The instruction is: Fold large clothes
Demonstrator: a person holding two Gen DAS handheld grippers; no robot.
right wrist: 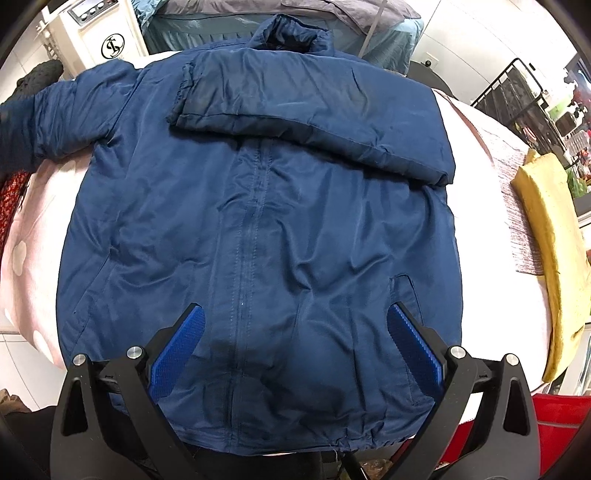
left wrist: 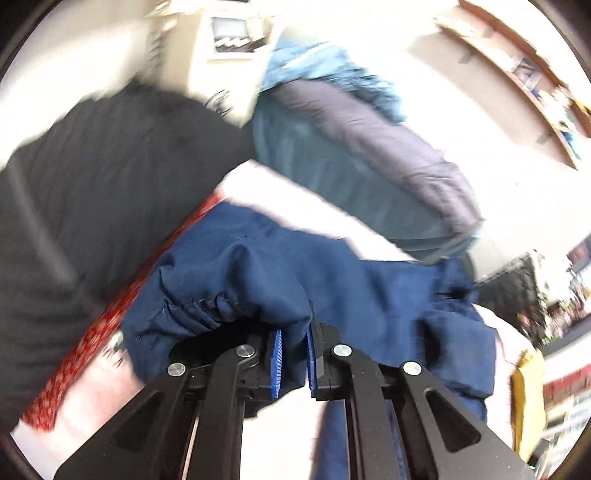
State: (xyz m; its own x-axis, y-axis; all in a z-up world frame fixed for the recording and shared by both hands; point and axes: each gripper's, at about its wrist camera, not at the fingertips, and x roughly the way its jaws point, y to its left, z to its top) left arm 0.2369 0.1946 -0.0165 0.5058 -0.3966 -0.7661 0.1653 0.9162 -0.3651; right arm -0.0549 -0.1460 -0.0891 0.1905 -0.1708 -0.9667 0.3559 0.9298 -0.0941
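A large navy jacket (right wrist: 258, 206) lies front up, zipped, on a pink dotted sheet (right wrist: 26, 254). One sleeve (right wrist: 314, 122) is folded across the chest; the other sleeve (right wrist: 62, 110) stretches out to the left. My right gripper (right wrist: 295, 332) hovers open over the lower front near the hem, its blue pads (right wrist: 177, 347) spread to either side of the zipper. In the left wrist view my left gripper (left wrist: 294, 354) is shut on a bunch of the navy jacket fabric (left wrist: 258, 280) near a gathered cuff, lifted off the sheet. That view is motion-blurred.
A yellow cloth (right wrist: 546, 229) on a grey-striped towel lies at the right edge. A black garment (left wrist: 92, 184) and red patterned cloth (left wrist: 85, 354) sit left of the jacket. Teal and grey bedding (left wrist: 351, 155) is heaped behind. A white appliance (right wrist: 103, 33) and black wire rack (right wrist: 517, 92) stand farther back.
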